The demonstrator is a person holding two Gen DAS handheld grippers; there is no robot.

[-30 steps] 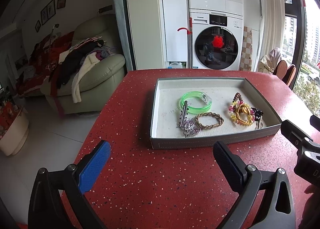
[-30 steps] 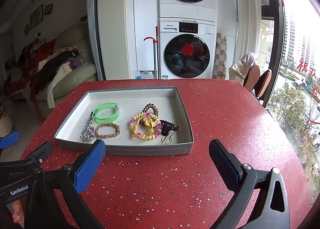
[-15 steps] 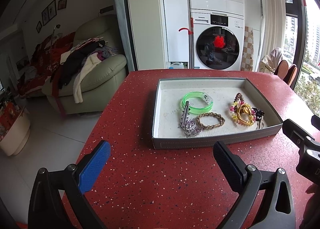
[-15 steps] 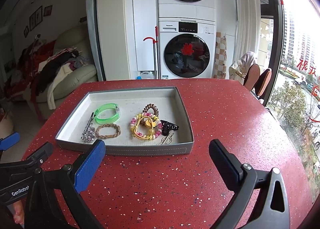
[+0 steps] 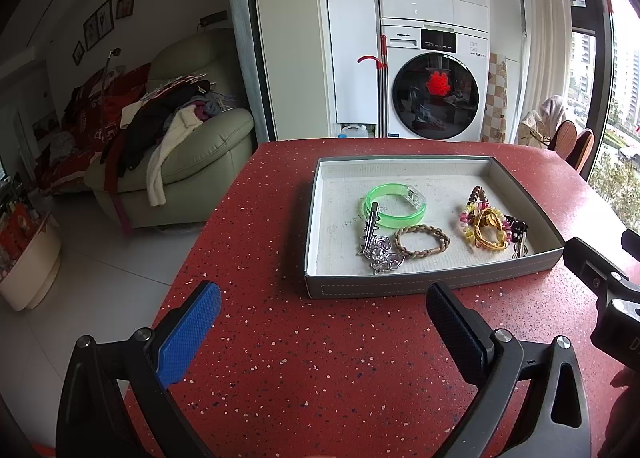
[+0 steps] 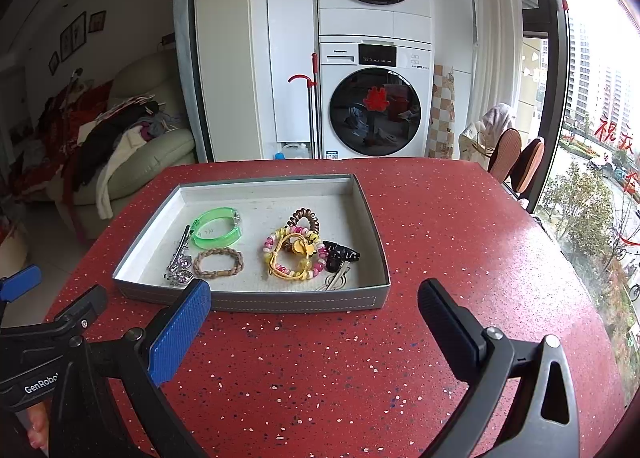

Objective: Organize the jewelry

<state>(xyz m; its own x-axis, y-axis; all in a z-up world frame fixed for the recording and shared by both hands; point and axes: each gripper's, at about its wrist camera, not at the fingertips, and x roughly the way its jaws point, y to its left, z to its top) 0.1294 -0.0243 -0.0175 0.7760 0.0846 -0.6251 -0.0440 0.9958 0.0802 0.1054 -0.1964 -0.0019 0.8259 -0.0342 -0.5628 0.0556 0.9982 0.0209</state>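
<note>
Daylight floods in from the overexposed window at right; focus stays sharp, fisheye bending and darkening the corners.

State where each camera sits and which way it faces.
Left wrist: on the left gripper, looking forward over the red table at the tray ahead and to its right; the right gripper juts in at right.
Right wrist: on the right gripper, facing the tray from its near right; the left gripper and fingertips show at left.
Shared: tray, green bangle, washing machine.
</note>
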